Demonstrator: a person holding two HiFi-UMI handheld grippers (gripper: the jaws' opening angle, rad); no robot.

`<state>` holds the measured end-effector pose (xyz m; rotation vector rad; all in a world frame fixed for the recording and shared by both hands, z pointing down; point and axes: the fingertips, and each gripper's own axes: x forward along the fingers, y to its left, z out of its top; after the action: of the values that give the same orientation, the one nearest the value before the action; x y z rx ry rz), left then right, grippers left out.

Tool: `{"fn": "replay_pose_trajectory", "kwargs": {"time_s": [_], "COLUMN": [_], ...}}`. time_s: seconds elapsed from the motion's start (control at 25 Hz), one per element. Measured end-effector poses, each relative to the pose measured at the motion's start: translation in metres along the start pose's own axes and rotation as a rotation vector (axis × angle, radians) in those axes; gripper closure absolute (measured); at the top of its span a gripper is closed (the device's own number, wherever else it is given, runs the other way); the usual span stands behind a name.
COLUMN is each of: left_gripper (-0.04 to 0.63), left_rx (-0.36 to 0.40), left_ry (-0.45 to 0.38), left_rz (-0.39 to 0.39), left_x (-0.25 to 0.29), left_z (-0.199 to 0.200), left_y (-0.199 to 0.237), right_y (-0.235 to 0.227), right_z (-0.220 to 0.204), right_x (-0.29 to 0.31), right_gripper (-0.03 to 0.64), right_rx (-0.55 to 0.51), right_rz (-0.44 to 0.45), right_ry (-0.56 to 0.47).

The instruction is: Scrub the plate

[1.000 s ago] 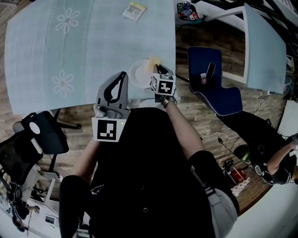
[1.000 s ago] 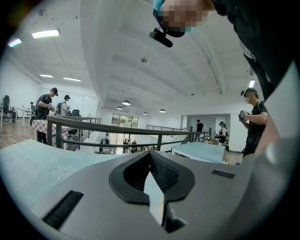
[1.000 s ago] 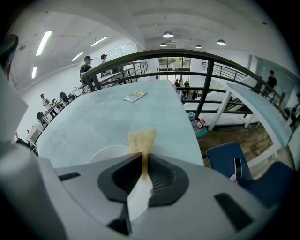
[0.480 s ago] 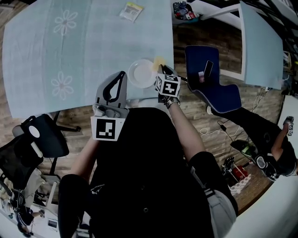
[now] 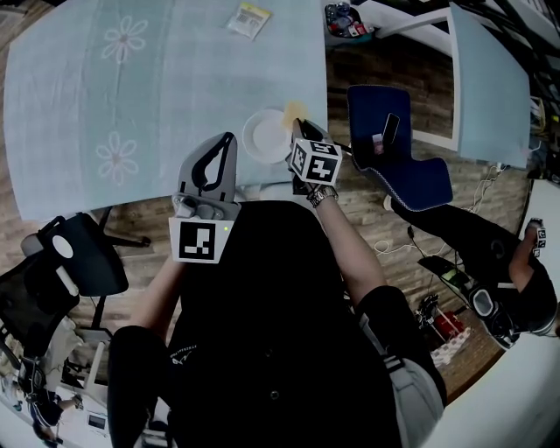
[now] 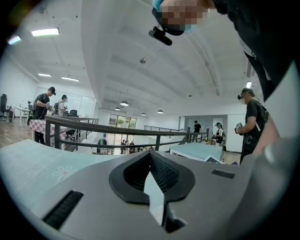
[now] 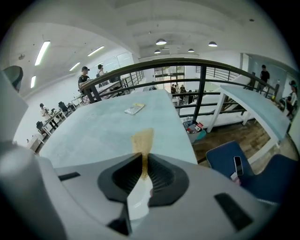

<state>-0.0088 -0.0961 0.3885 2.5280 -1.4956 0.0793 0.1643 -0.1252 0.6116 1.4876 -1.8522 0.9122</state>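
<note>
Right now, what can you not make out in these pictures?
Whether the sponge touches the plate: head view, the right tool covers the contact.
The plate as a whole: right gripper view, the tool's body blocks it.
Print on the packet: head view, too small.

Black short-sleeved top (image 5: 262, 289), wristwatch (image 5: 320, 195)

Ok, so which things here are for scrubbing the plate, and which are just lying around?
For the job: white plate; yellow sponge, pinched in the right gripper.

Just lying about: packet on the table; phone on the blue chair; left gripper, shut on nothing.
</note>
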Motion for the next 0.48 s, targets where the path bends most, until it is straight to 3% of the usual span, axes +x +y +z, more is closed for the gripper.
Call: {"fn": "replay_pose_trajectory", "kwargs": {"time_s": [0.48], "left_gripper": [0.583], "left_rx": [-0.002], "left_ry": [0.006], "left_rz": [0.043], "left_x": [-0.012], "left_z": [-0.002], "left_y": [0.007], "right_y": [0.076], "right_z": [-0.015], "right_x": [0.009], "right_gripper": [0.572], "right_rx": [-0.052], "right_rz": [0.195], "right_ry": [0.074]}}
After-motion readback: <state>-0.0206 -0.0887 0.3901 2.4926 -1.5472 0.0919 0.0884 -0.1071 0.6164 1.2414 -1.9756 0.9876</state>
